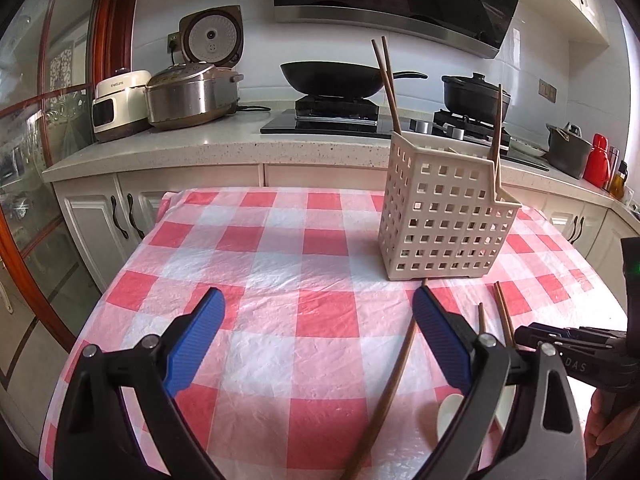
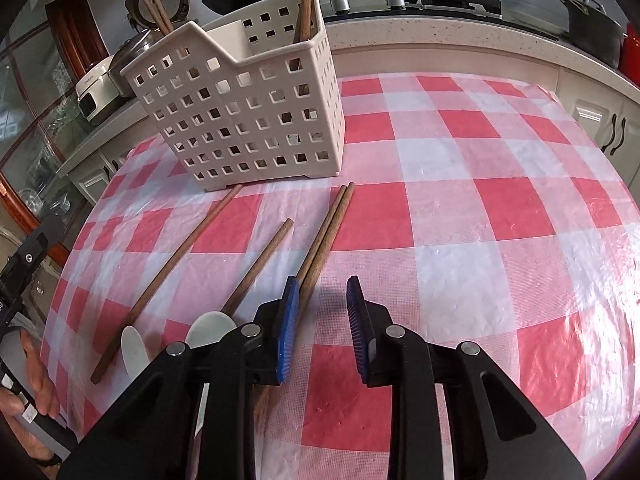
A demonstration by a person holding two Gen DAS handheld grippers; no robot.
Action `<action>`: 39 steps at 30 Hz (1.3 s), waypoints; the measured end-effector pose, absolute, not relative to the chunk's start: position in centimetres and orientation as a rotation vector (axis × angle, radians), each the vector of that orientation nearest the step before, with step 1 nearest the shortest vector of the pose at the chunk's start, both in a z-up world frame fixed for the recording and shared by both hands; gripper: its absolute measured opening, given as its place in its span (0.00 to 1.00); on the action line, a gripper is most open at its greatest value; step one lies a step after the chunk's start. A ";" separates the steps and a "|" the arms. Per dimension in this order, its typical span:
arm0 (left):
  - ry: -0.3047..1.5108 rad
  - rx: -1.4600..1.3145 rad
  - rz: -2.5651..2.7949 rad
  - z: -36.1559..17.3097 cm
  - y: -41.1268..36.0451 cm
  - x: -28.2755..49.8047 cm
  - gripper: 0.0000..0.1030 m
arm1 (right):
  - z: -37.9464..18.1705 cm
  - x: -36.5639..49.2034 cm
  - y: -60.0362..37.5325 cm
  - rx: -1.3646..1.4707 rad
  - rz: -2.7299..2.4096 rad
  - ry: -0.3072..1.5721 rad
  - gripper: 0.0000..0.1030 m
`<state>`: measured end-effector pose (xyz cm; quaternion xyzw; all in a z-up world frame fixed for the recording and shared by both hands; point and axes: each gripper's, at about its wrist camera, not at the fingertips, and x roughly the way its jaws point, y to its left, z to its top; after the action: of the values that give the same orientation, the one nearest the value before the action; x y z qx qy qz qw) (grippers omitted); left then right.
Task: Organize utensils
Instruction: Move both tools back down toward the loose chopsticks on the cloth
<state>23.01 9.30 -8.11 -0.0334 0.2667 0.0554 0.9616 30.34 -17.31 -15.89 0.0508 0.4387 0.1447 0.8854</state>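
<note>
A cream perforated utensil basket (image 1: 444, 220) (image 2: 248, 108) stands on the checked tablecloth (image 1: 280, 264) with brown chopsticks (image 1: 387, 80) (image 2: 306, 4) standing in it. Several loose chopsticks lie in front of it: a pair (image 2: 326, 232), one single (image 2: 262, 266), another single (image 2: 172, 276) (image 1: 396, 364). Two white spoons (image 2: 134, 350) (image 2: 212, 326) lie near their lower ends. My left gripper (image 1: 318, 304) is open and empty above the cloth. My right gripper (image 2: 322, 292) is open, low over the cloth, its left finger beside the chopstick pair.
Behind the table runs a counter (image 1: 224, 140) with a rice cooker (image 1: 188, 92), a wok (image 1: 336, 78) and a black pot (image 1: 476, 94) on the stove. White cabinets (image 1: 104, 220) stand beneath. A glass door (image 1: 36, 152) is at the left.
</note>
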 end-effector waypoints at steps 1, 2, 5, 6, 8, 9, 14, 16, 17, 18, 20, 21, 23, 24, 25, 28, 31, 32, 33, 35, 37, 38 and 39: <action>0.539 -0.067 0.112 -8.1 9.3 23.0 0.89 | -15.9 30.4 -17.3 0.109 0.303 0.915 0.24; 0.539 -0.065 0.112 -8.1 9.3 22.9 0.89 | -16.0 30.5 -17.3 0.113 0.303 0.917 0.24; 0.543 -0.067 0.110 -8.3 9.4 22.9 0.89 | -16.0 30.5 -17.0 0.098 0.293 0.916 0.24; 0.544 -0.069 0.108 -8.3 9.4 22.9 0.89 | -16.0 30.5 -16.8 0.089 0.286 0.914 0.23; 0.545 -0.070 0.106 -8.4 9.4 22.9 0.89 | -16.0 30.5 -16.5 0.047 0.256 0.910 0.21; 0.545 -0.068 0.105 -8.4 9.4 22.8 0.89 | -16.0 30.6 -16.5 0.036 0.250 0.912 0.19; 0.536 -0.066 0.107 -8.3 9.5 22.5 0.89 | -16.0 30.8 -16.0 -0.009 0.251 0.921 0.18; 0.537 -0.076 0.106 -8.4 9.7 22.5 0.89 | -16.0 31.1 -15.7 -0.031 0.252 0.924 0.18; 0.537 -0.078 0.106 -8.4 9.7 22.5 0.89 | -16.0 31.3 -15.6 -0.029 0.257 0.925 0.18; 0.539 -0.078 0.107 -8.4 9.8 22.5 0.89 | -16.0 31.6 -15.6 -0.032 0.264 0.923 0.18; 0.545 -0.073 0.106 -8.6 9.8 22.6 0.89 | -16.1 31.8 -15.4 -0.051 0.276 0.918 0.18; 0.548 -0.070 0.105 -8.6 9.7 22.7 0.89 | -16.1 31.9 -15.3 -0.065 0.285 0.918 0.18; 0.565 -0.065 0.098 -8.8 9.7 22.9 0.89 | -16.0 31.8 -15.4 -0.100 0.321 0.916 0.16; 0.576 -0.064 0.090 -8.9 9.6 23.1 0.89 | -16.0 31.8 -15.5 -0.109 0.352 0.918 0.15; 0.585 -0.063 0.081 -9.0 9.6 23.3 0.88 | -16.0 31.7 -15.8 -0.117 0.395 0.923 0.14; 0.626 -0.058 0.053 -9.5 9.1 24.1 0.88 | -15.8 31.4 -16.3 -0.161 0.470 0.937 0.10; 0.658 -0.032 0.031 -10.0 8.1 24.9 0.88 | -15.8 31.4 -17.1 -0.157 0.473 0.943 0.10; 0.669 -0.019 0.024 -10.2 7.7 25.3 0.88 | -15.8 31.5 -17.2 -0.150 0.474 0.941 0.10; 0.681 -0.004 0.016 -10.4 7.2 25.6 0.88 | -15.8 31.5 -17.2 -0.148 0.473 0.940 0.10; 0.699 0.025 0.002 -10.7 6.4 26.2 0.88 | -15.8 31.6 -17.1 -0.144 0.467 0.943 0.11; 0.719 0.046 -0.015 -11.0 5.7 26.8 0.85 | -15.8 31.8 -17.0 -0.144 0.461 0.944 0.11; 0.732 0.049 -0.030 -11.1 5.4 27.2 0.81 | -15.8 32.0 -16.9 -0.139 0.455 0.946 0.11; 0.749 0.052 -0.044 -11.3 5.2 27.7 0.76 | -15.8 32.3 -16.8 -0.131 0.449 0.949 0.11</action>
<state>27.66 5.21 -11.34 0.0252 0.3658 -0.0216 0.9301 32.26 -16.83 -15.79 -0.0625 0.4525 0.2141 0.8634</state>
